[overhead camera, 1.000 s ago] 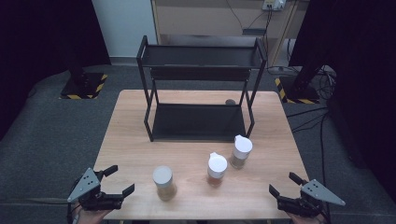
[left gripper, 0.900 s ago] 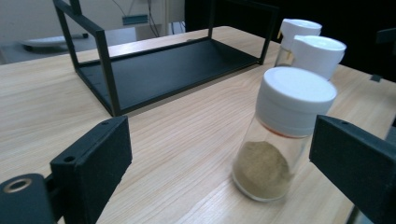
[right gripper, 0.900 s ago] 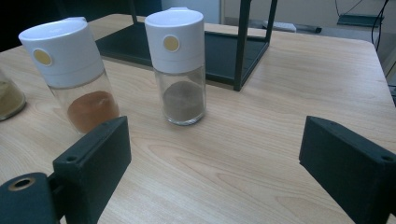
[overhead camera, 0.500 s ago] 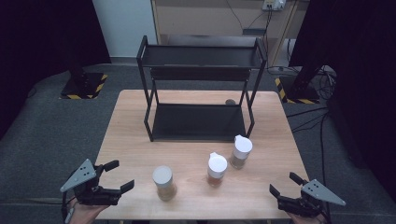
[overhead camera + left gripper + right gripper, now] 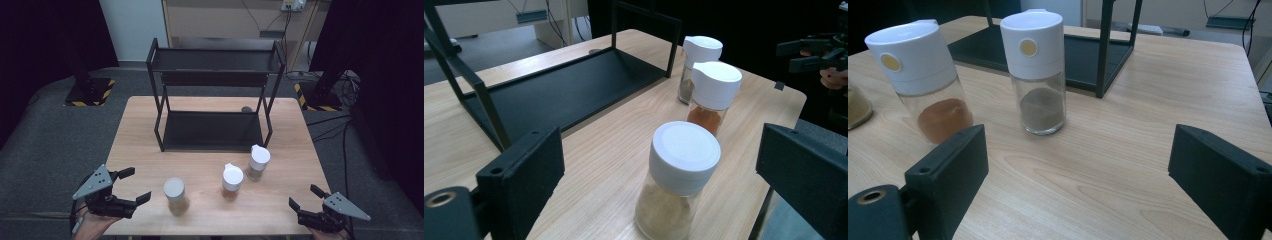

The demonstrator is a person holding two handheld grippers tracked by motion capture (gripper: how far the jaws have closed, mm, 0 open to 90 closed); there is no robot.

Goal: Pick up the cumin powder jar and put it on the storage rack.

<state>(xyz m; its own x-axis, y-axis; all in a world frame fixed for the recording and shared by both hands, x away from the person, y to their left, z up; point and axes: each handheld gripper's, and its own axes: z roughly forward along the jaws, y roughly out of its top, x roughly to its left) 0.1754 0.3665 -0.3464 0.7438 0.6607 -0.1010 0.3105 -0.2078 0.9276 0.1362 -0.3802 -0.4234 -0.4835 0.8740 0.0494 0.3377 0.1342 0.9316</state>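
A: High view first: what is sitting nearest the person?

B: The two grippers. The left gripper (image 5: 132, 186) is hovering at the table's (image 5: 210, 222) near left corner, jaws standing wide apart and holding nothing. The right gripper (image 5: 305, 197) is hanging just off the near right edge, jaws likewise apart and bare.

A: And the containers?

B: Three jars are standing upright in a loose row. The tan jar (image 5: 176, 196), nearest the left gripper, is carrying a flat round lid and is about half full of pale powder. The orange jar (image 5: 232, 181) is sitting in the middle with a low heap of rust-coloured powder under a white flip cap. The grey jar (image 5: 258, 162), farthest back, is holding a small amount of grey-brown powder under the same sort of cap. None are touching.

A: Beyond them?

B: One black rack (image 5: 214, 87) with two shelves, both bare, is standing at the far middle. A small dark disc (image 5: 246, 109) is lying behind it.

A: Room to move?

B: Bare wood is running along both sides of the rack and across the right front, between the grey jar and the right gripper.
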